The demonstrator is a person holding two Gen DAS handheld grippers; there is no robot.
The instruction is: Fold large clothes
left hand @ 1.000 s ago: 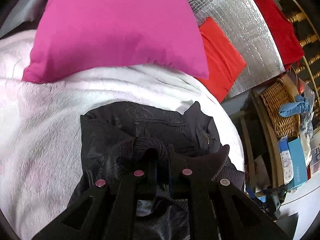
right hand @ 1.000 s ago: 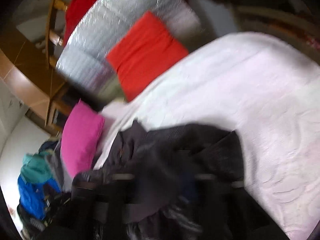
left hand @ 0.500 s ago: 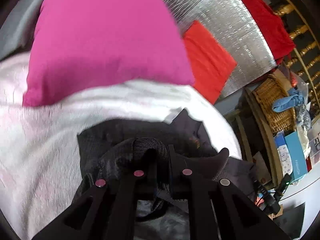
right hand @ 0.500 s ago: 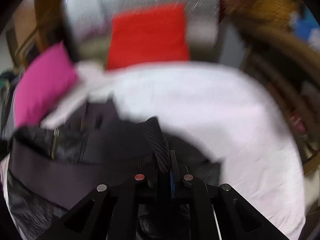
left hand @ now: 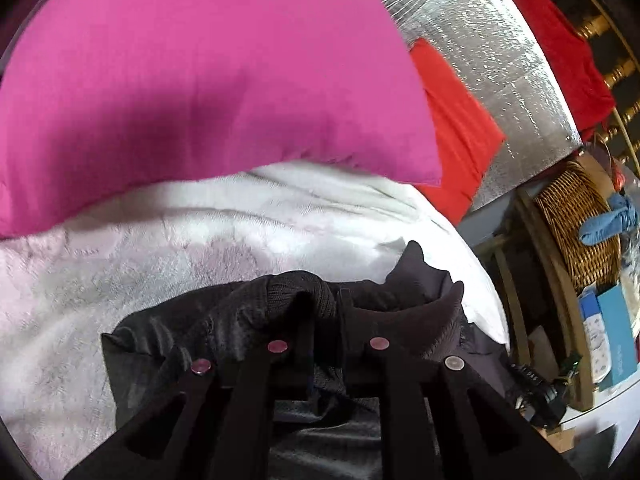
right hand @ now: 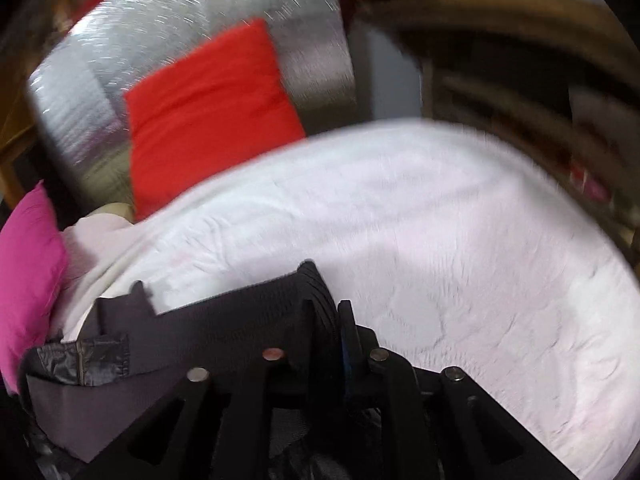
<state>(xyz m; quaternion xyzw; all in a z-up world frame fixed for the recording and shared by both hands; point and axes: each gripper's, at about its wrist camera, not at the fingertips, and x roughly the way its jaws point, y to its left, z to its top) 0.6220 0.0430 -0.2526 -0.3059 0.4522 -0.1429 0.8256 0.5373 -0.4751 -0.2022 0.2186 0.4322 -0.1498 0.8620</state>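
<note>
- Grippers, two in all, one per wrist view; both are closed down to a narrow slit with fabric pinched between the fingers.
- The left gripper (left hand: pixel 323 312) clamps a bunched fold of ribbed knit trim belonging to the dark jacket (left hand: pixel 160 344); the knit bulges up over the left finger and its fingertips are partly buried in the cloth.
- The right gripper (right hand: pixel 326 312) clamps a ribbed edge of the same dark jacket (right hand: pixel 224 332), which stands up between the fingers as a narrow ridge; a smooth grey band of the garment runs off to the left from that point.
- The jacket, one item, lies on the white bedspread (left hand: pixel 120 272), close to the near edge of both views; a shiny quilted panel with a zip shows at lower left in the right wrist view.
- Pillows, two: one magenta pillow (left hand: pixel 200 80) resting on the bedspread just beyond the jacket, and one red pillow (left hand: pixel 456 128) behind it, leaning against the silver foil panel (left hand: pixel 500 60).
- The right wrist view shows the same white bedspread (right hand: pixel 440 240), magenta pillow (right hand: pixel 28 280), red pillow (right hand: pixel 208 108) and foil panel (right hand: pixel 200 12); this view is motion-blurred.
- One wicker basket (left hand: pixel 576 216) stands beside the bed at the right, with a blue cloth (left hand: pixel 612 220) draped on it.
</note>
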